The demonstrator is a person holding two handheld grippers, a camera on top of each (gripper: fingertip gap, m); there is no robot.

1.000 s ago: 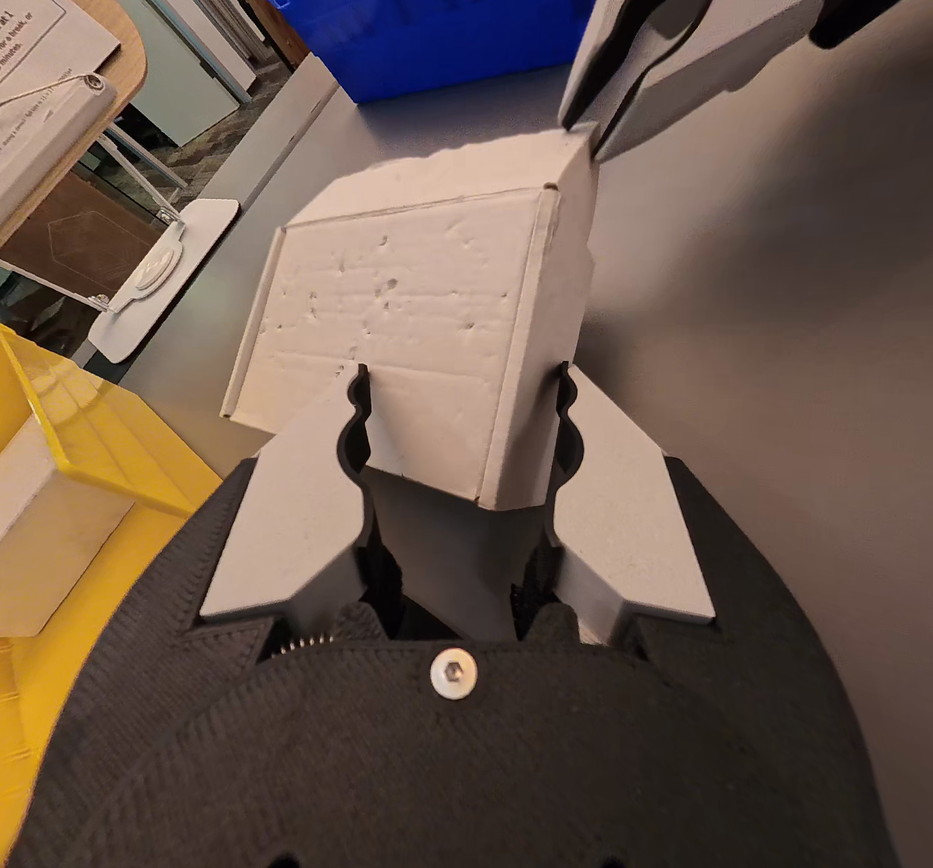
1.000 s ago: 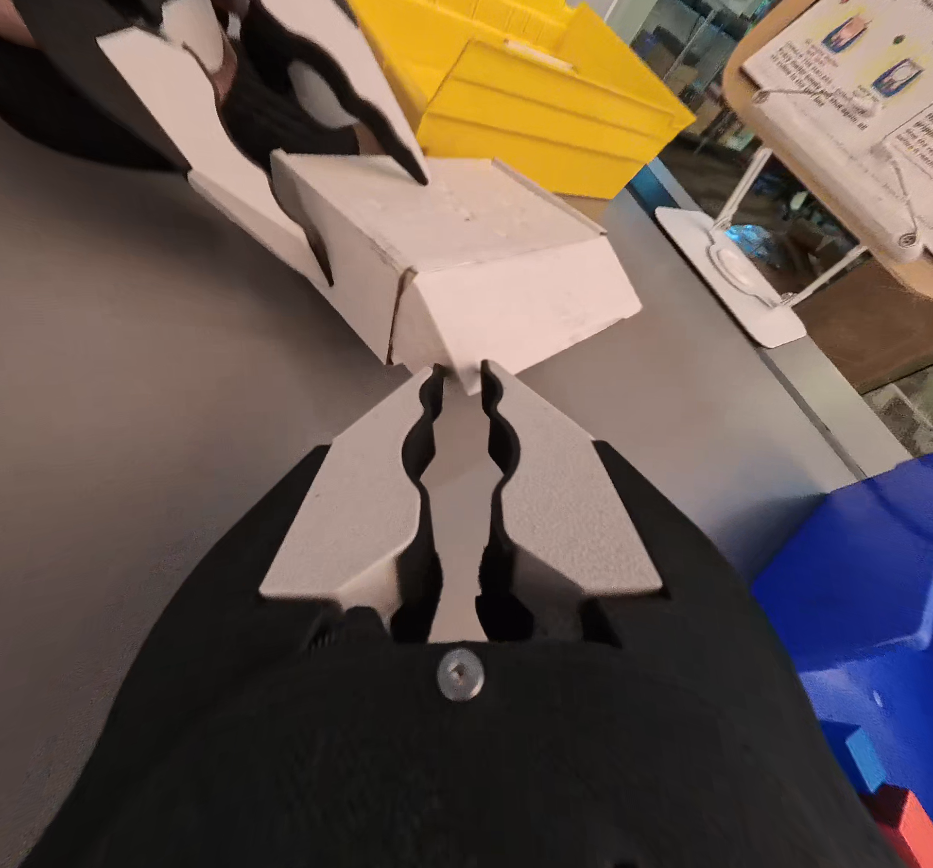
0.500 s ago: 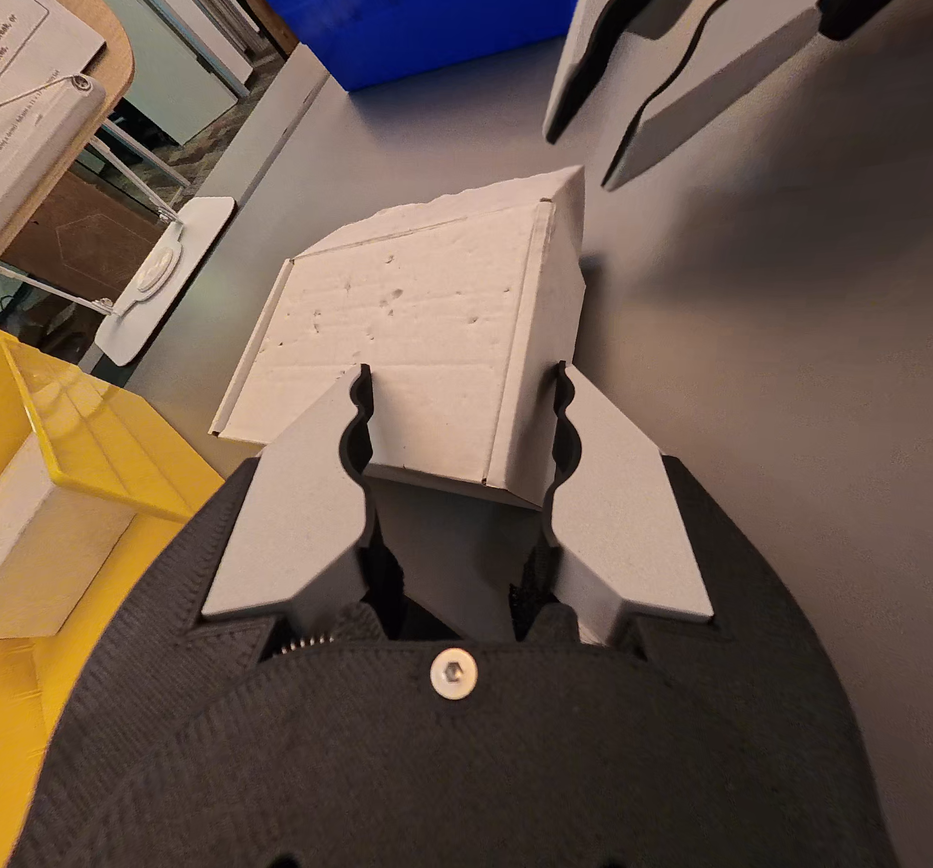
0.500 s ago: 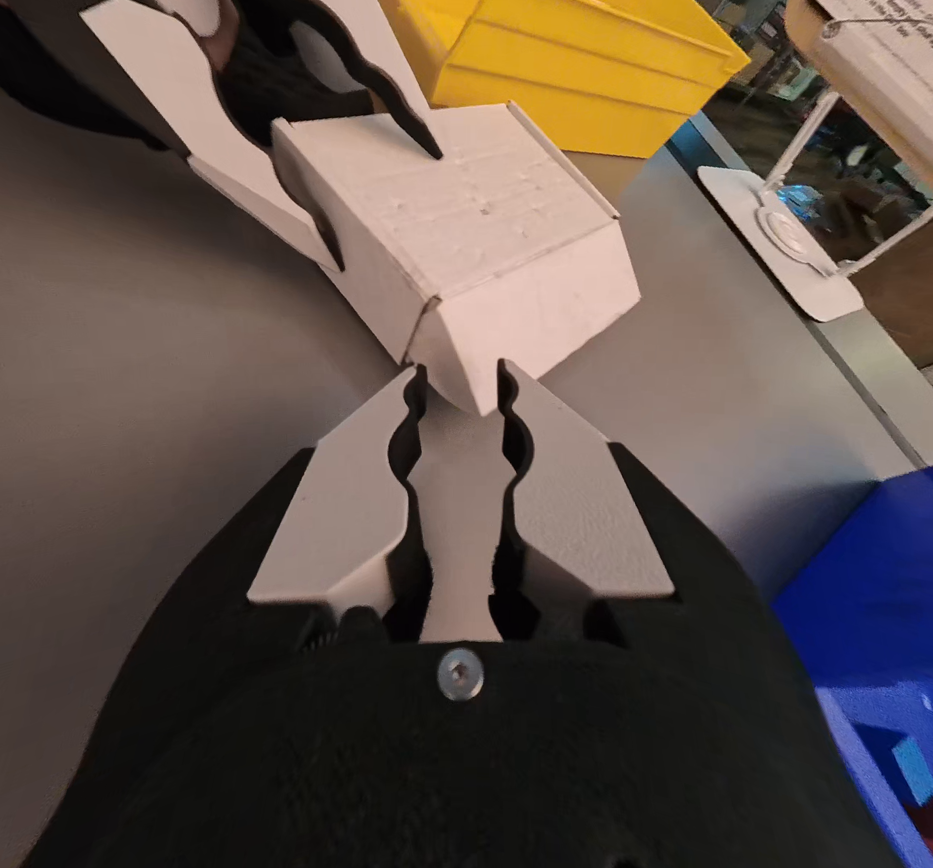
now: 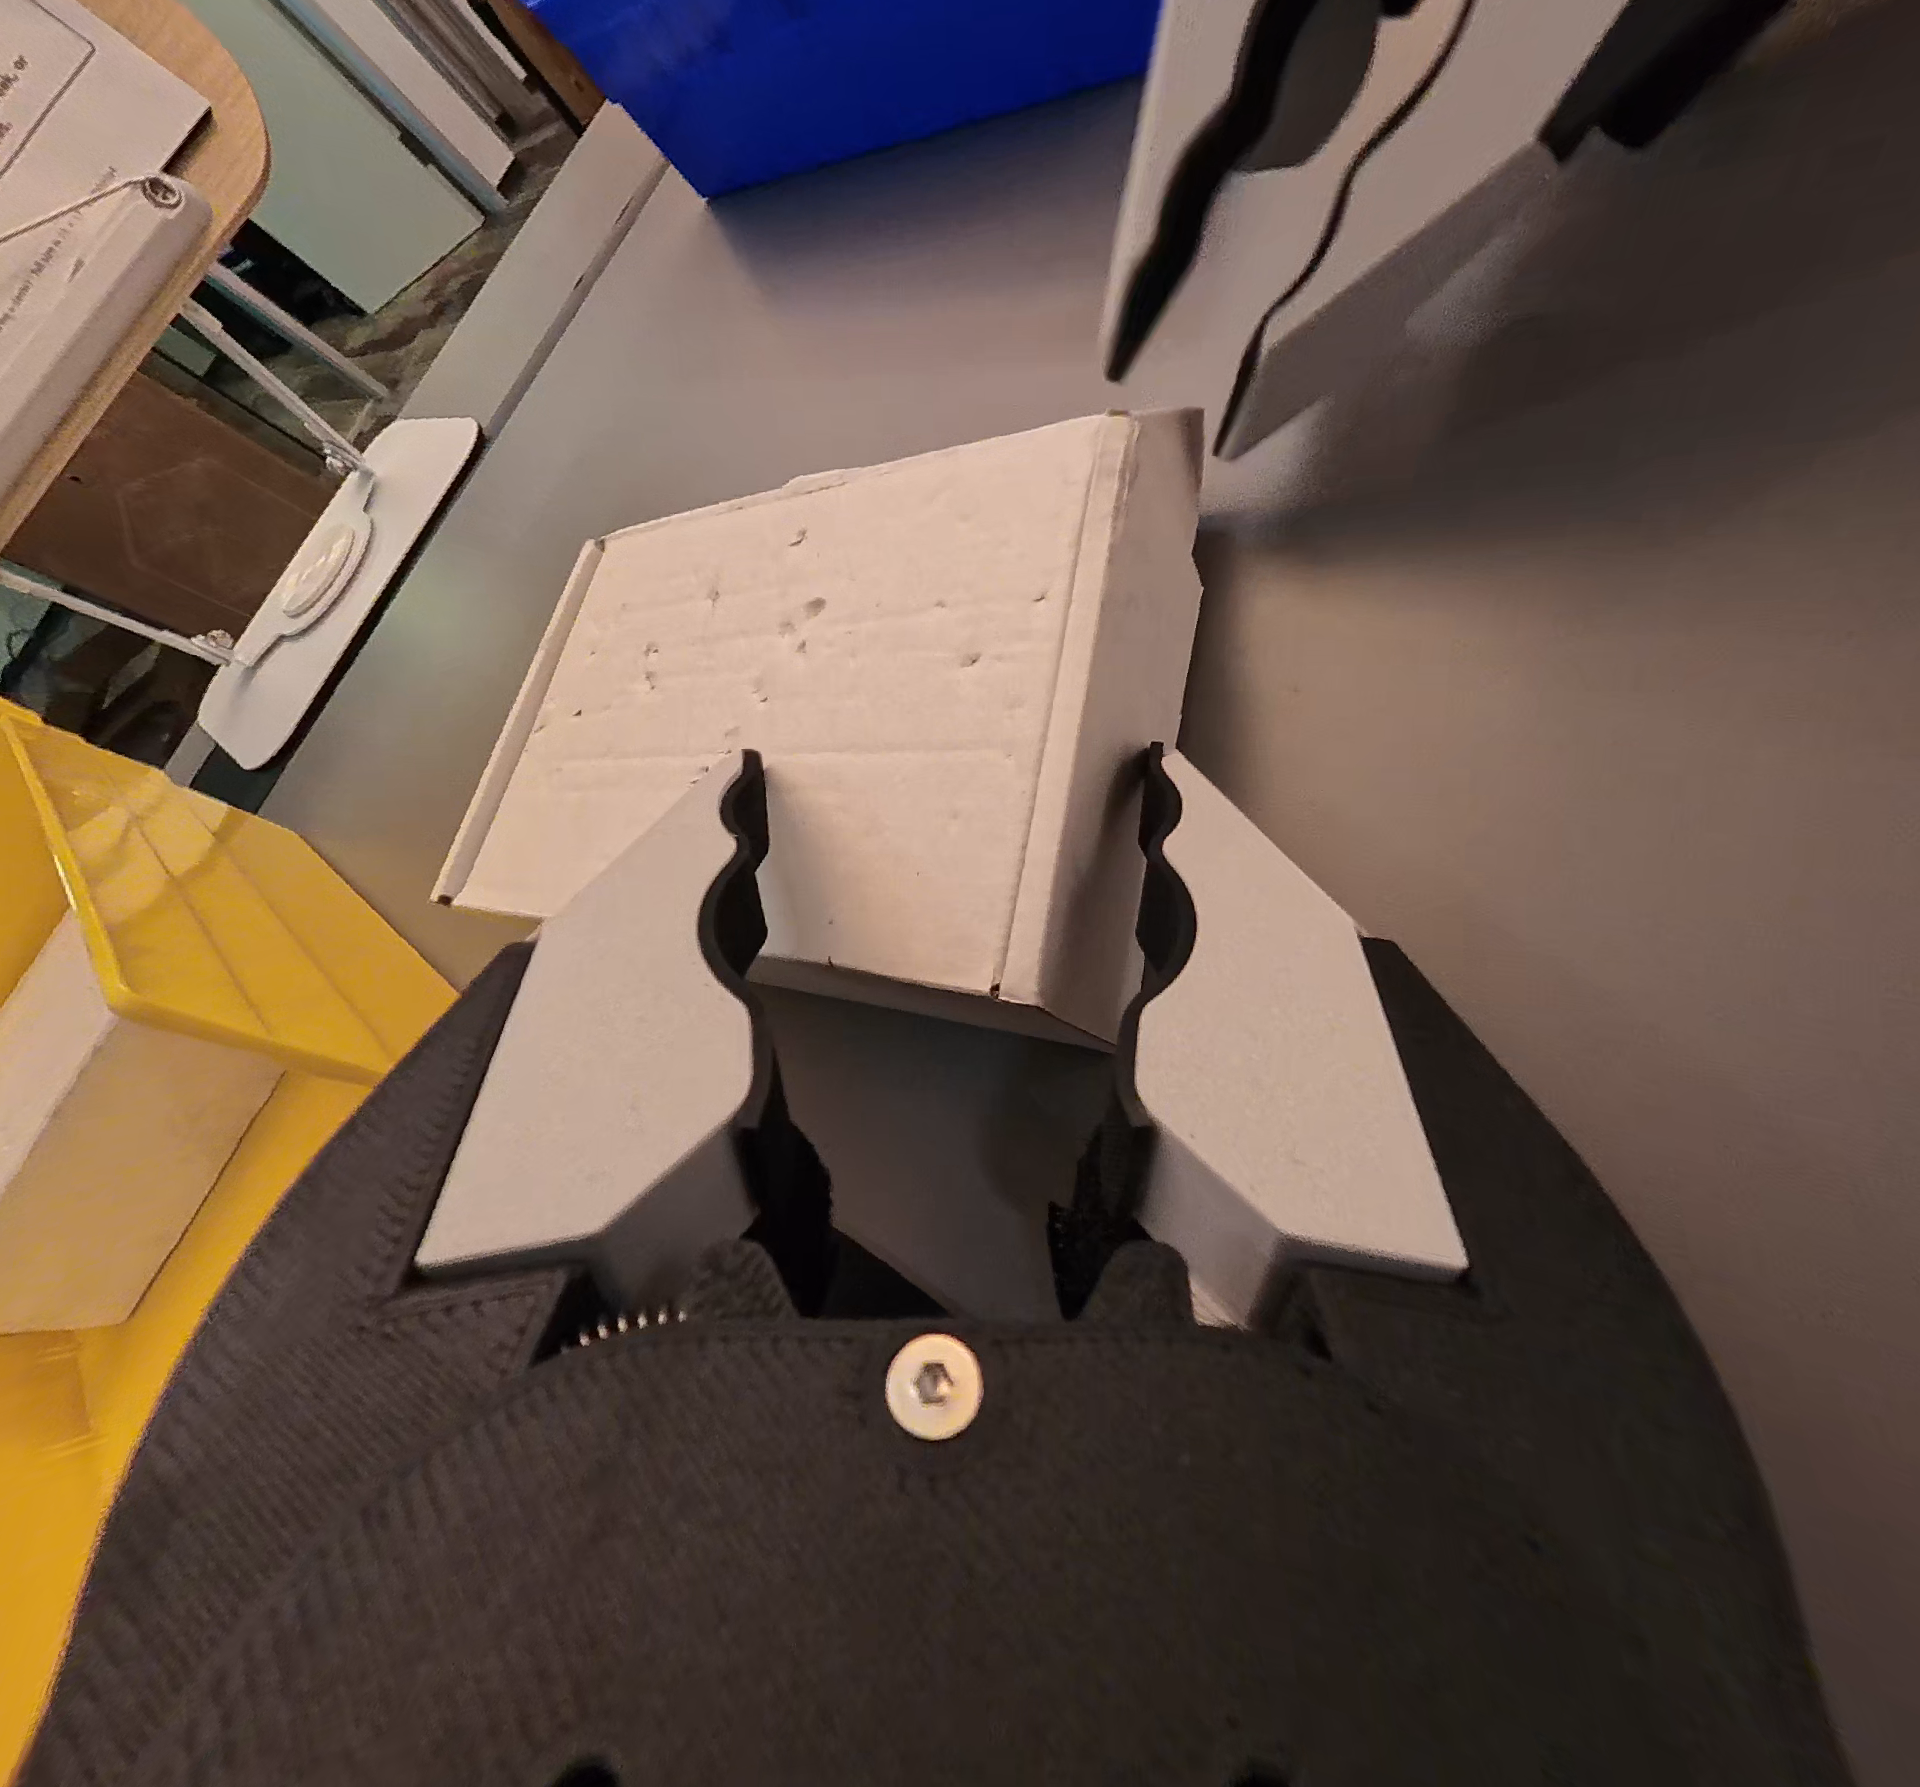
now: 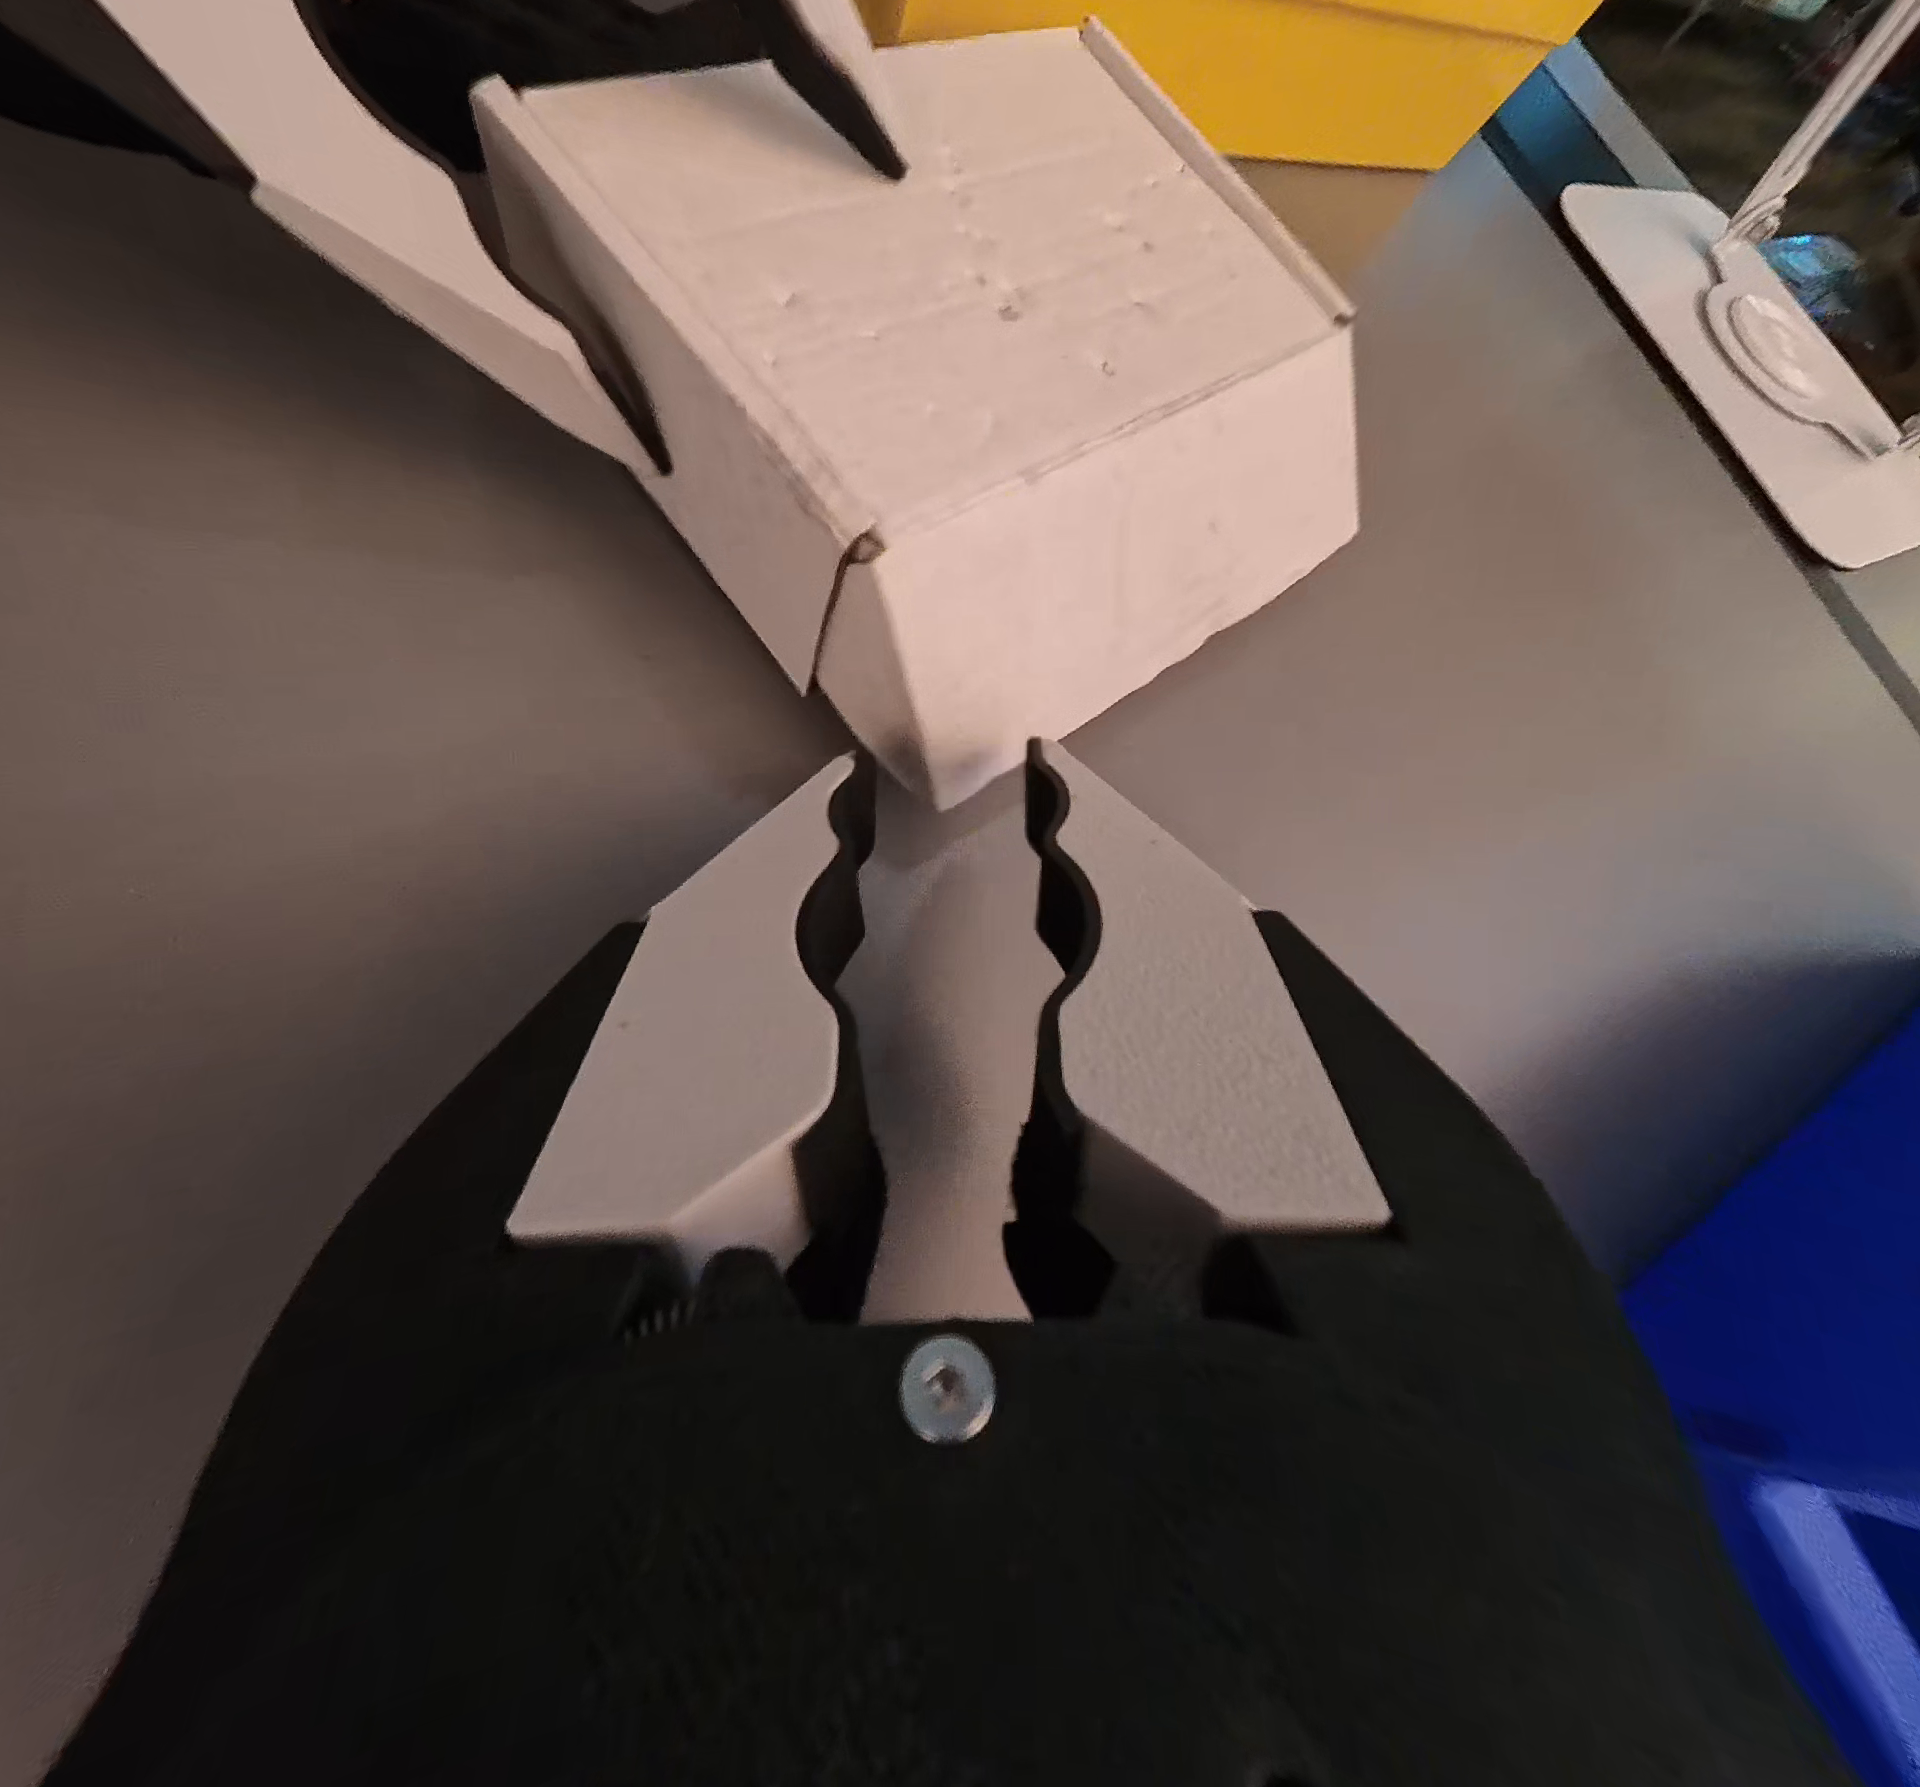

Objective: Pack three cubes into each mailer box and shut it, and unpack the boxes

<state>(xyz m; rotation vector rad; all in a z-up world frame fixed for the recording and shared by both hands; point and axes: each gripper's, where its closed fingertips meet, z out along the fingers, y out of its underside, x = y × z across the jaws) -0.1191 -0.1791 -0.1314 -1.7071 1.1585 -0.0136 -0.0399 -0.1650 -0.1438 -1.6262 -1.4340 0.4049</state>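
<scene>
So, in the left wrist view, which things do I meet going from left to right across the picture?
Yellow bin → white stand base → closed white mailer box, its near corner between the left gripper fingers → right gripper, hovering above the grey table.

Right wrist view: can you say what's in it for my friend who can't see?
A shut white mailer box sits on a grey table, one corner pointing into the open right gripper. The left gripper straddles its far corner, with a yellow bin behind.
</scene>
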